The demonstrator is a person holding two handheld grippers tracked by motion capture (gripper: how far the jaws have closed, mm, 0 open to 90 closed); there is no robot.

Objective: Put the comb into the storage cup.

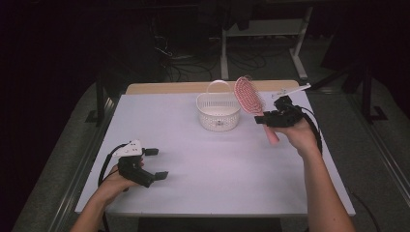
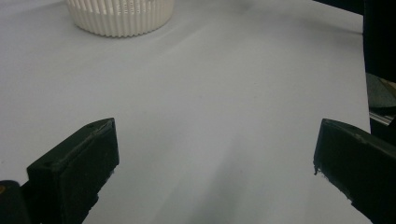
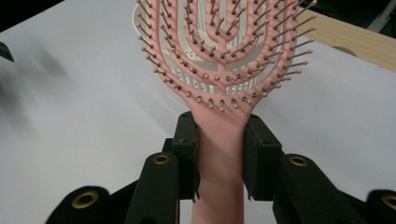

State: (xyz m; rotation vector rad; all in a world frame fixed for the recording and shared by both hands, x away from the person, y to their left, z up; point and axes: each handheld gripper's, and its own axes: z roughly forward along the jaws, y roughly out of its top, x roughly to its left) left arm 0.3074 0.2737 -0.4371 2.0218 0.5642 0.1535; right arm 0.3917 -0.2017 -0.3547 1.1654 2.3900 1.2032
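At the left, the left gripper (image 1: 153,163) rests low over the white bench (image 1: 217,164), its 2 jaws spread wide with nothing between them. Near the middle stands a white basket (image 1: 218,112). Just right of it, the right gripper (image 1: 261,119) clamps the handle of a pink hairbrush (image 1: 249,96), lifted clear of the bench beside the basket.

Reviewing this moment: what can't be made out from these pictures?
- Basket contents: in the high view something small lies on its floor, too small to identify; the hairbrush covers the basket in the right gripper view; the top edge crops it in the left gripper view.
- Hairbrush handle end: cut off by the bottom edge in the right gripper view.
- Right tongs: the grip is too small to read in the high view.
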